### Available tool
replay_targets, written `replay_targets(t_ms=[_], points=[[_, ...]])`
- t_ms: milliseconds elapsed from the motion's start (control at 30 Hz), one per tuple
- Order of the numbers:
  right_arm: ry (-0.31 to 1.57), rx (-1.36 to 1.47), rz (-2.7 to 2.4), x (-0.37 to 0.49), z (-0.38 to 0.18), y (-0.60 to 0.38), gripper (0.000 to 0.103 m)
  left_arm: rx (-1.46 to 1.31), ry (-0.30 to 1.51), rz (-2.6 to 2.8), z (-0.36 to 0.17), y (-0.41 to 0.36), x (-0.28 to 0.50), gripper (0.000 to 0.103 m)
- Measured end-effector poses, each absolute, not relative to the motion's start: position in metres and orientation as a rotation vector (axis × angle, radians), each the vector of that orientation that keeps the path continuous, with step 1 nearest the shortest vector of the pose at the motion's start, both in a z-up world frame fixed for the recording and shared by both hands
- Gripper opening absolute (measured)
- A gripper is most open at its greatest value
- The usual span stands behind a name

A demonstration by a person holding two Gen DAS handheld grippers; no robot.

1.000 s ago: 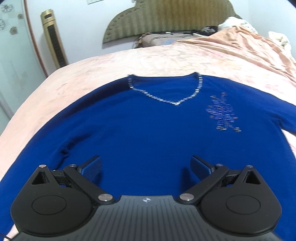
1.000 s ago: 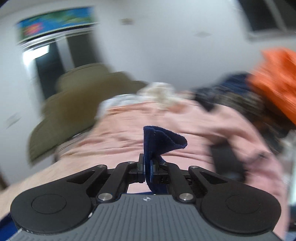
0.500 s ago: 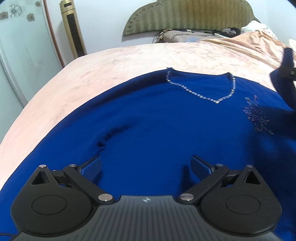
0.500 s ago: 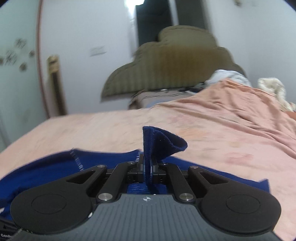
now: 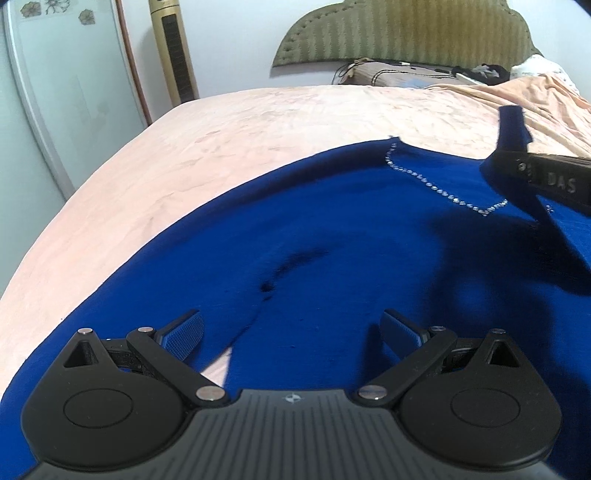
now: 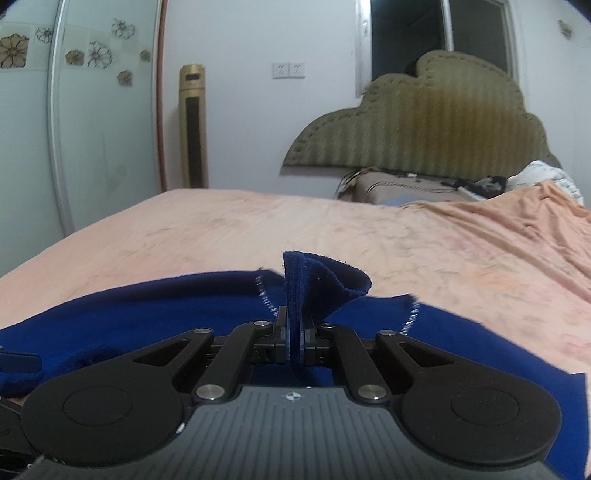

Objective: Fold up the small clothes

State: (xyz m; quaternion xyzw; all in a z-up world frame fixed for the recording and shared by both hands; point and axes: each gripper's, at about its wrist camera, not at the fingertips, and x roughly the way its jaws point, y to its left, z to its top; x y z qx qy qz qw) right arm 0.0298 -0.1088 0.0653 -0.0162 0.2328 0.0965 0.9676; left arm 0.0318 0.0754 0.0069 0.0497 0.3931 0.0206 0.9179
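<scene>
A royal blue sweater (image 5: 332,266) with a rhinestone V-neckline (image 5: 436,186) lies spread on the peach bedsheet (image 5: 221,140). My left gripper (image 5: 291,332) is open and empty, low over the sweater's lower left part. My right gripper (image 6: 294,339) is shut on the cuff of the sweater's sleeve (image 6: 325,280), which stands up between its fingers. In the left wrist view the right gripper (image 5: 517,166) shows at the right edge, holding the sleeve (image 5: 561,254) lifted over the sweater's chest. The sweater body (image 6: 147,310) also shows below it.
An olive padded headboard (image 5: 402,33) and a pillow (image 5: 399,74) are at the far end of the bed. A gold tower fan (image 5: 173,51) and a glass wardrobe door (image 5: 55,92) stand at the left. A rumpled peach blanket (image 6: 517,236) lies at the right.
My right gripper has carried the sleeve leftward, from off the bed's right side over the sweater's chest. My left gripper has shifted left along the sweater and stayed open.
</scene>
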Motion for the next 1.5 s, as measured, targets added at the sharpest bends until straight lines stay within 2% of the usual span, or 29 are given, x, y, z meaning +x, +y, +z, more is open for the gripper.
replay_targets(t_ms=[533, 1100, 1233, 1267, 1433, 1500], points=[[0.549, -0.047, 0.368, 0.061, 0.053, -0.028, 0.009, 0.062, 0.833, 0.122, 0.001, 0.113, 0.035, 0.103], [0.637, 0.015, 0.416, 0.083, 0.030, -0.012, 0.010, 0.049, 0.852, 0.124, -0.004, 0.116, 0.039, 0.103], [0.712, 0.089, 0.451, 0.093, 0.025, -0.017, 0.024, 0.060, 0.846, 0.122, -0.004, 0.117, 0.038, 0.103], [0.706, 0.119, 0.474, 0.090, 0.029, -0.023, 0.033, 0.058, 0.849, 0.127, -0.004, 0.117, 0.039, 0.103], [0.628, 0.219, 0.512, 0.071, 0.049, -0.057, 0.045, 0.029, 0.859, 0.137, -0.005, 0.119, 0.042, 0.103], [0.661, 0.253, 0.447, 0.072, 0.047, -0.070, 0.046, 0.037, 0.859, 0.132, -0.005, 0.116, 0.042, 0.103]])
